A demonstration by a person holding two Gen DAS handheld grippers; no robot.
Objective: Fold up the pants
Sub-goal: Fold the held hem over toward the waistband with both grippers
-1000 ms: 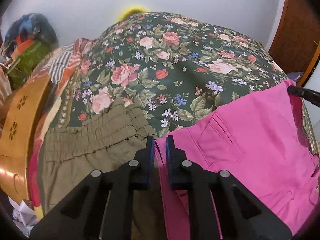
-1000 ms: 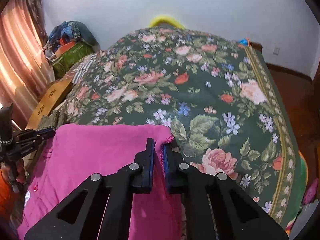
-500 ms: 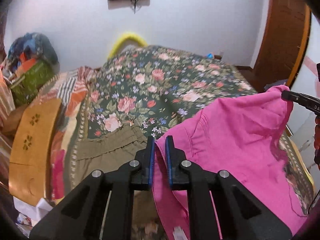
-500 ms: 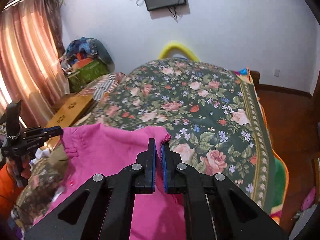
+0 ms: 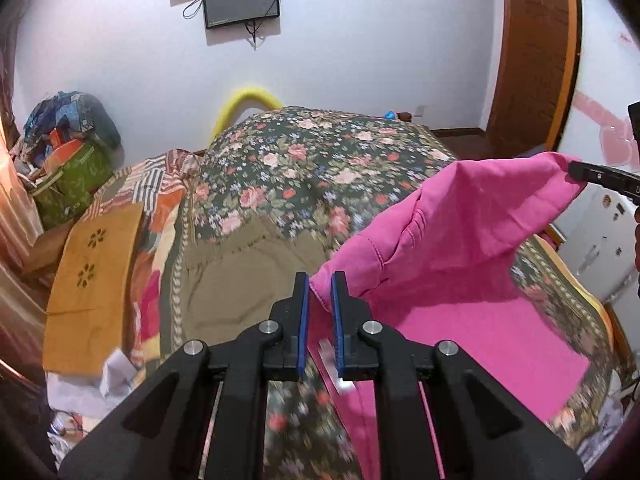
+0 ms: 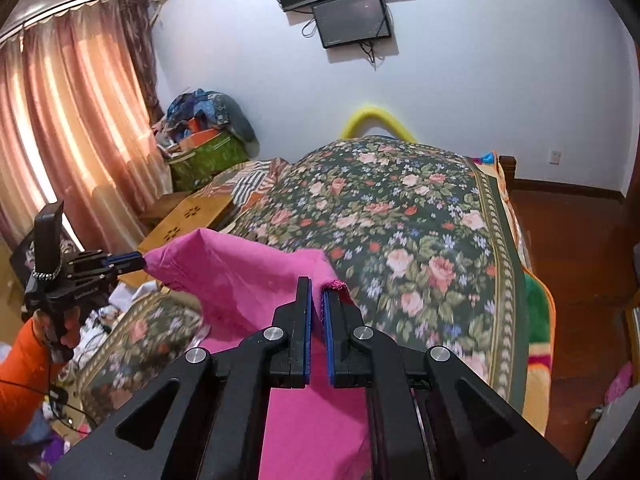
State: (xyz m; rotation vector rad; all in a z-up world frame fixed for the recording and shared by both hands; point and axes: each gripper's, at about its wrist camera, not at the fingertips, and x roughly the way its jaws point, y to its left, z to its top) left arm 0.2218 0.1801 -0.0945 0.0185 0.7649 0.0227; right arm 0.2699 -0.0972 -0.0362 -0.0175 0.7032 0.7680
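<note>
White walls [image 6: 500, 80] backed a bed [image 5: 320, 168] under a floral spread, with two dark screens [image 6: 352, 20] hung above its head. Much was hard to read: the near edge of the spread blurred in both views, the floor clutter at the left was a smear of paper and cloth, and the screens' upper edges ran out of view.

Pink pants [image 5: 460, 240] hung lifted over the near end of the bed, stretched between the two tools, their lower part draping onto the spread. The left tool [image 5: 320, 300] was clamped on one pink corner, fabric caught between its blue pads. The right tool [image 6: 317, 304] pinched the other corner, a frayed hem showing at its tip. From the left camera only the tip of the right tool showed at the frame's edge; from the right camera the left tool appeared whole, held by a hand [image 6: 60, 320] in an orange sleeve.

Olive pants [image 5: 248, 272] lay flat on the bed beside the pink ones, partly covered by them. A green box [image 6: 208, 156] near the curtain [image 6: 72, 120] held a heap of mixed cloth I could not sort out.
</note>
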